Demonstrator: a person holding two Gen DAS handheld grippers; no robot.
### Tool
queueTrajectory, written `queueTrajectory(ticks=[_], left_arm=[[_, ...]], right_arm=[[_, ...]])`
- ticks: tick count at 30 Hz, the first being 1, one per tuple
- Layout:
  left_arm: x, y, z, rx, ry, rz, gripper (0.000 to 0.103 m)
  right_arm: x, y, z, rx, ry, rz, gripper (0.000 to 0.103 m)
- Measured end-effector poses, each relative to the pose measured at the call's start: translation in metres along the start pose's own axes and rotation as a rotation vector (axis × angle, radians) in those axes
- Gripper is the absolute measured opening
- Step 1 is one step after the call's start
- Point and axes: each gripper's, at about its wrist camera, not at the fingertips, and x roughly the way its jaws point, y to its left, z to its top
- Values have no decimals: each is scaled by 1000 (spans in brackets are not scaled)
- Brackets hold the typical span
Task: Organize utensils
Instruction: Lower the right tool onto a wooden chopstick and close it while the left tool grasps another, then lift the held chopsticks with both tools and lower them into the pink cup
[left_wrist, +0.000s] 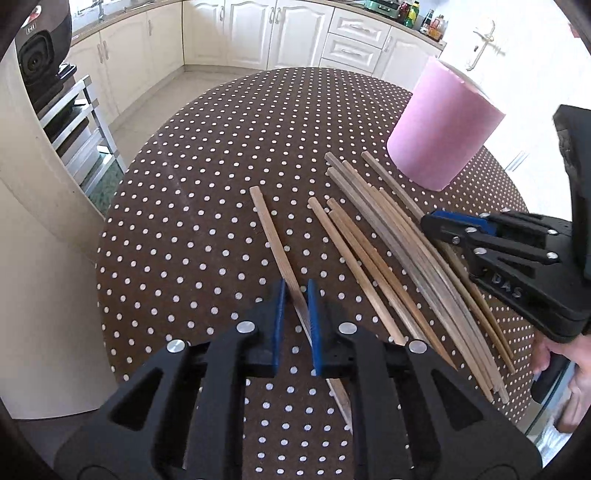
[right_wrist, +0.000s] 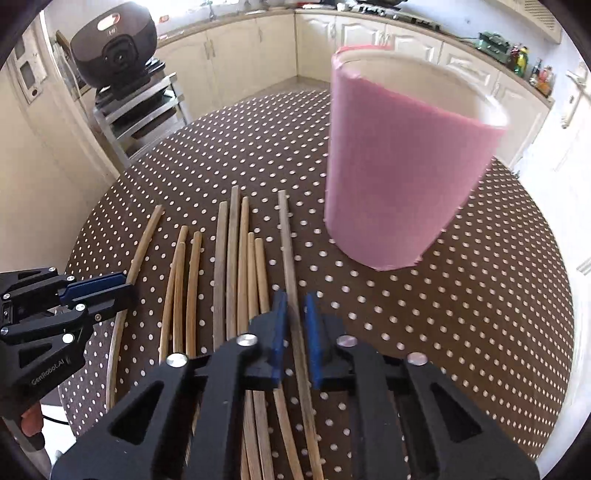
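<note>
Several wooden chopsticks (left_wrist: 369, 236) lie side by side on the brown dotted table (left_wrist: 207, 155), in front of an upright pink cup (left_wrist: 443, 125). One chopstick (left_wrist: 269, 229) lies apart on the left of the row. My left gripper (left_wrist: 296, 291) is shut on it near its thin end. The right gripper (left_wrist: 434, 226) reaches in from the right, down at the rightmost chopstick (left_wrist: 391, 182). In the right wrist view, my right gripper (right_wrist: 295, 299) is shut on that chopstick (right_wrist: 286, 229), just left of the pink cup (right_wrist: 399, 184). The left gripper (right_wrist: 127, 290) shows at the far left.
A black appliance (right_wrist: 114, 48) sits on a metal rack (right_wrist: 144, 107) beyond the table's far left edge. A tall cream unit (left_wrist: 37, 258) stands close on the left. Cream cabinets (left_wrist: 280, 33) line the back. A person's hand (left_wrist: 576, 369) holds the right gripper's handle.
</note>
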Motion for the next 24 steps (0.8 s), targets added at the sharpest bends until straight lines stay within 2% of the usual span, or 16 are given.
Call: queueTrajectory(ticks=[6,13,18,24], left_arm=[[1,2,6,-3,-5,-25,7],[-21,-2,10,1,-50,-56,7],[-53,-12,13,12,-126,-87,7],[-103,-30,19,48,-257,-146,7]], right_arm=[[-3,-2,1,16,-12,12,4],[-51,-12,-8,45,-116,56,5],[-96,-7,-12,36,-224,104,4],[-147,-3,-11,23,-377,140,4]])
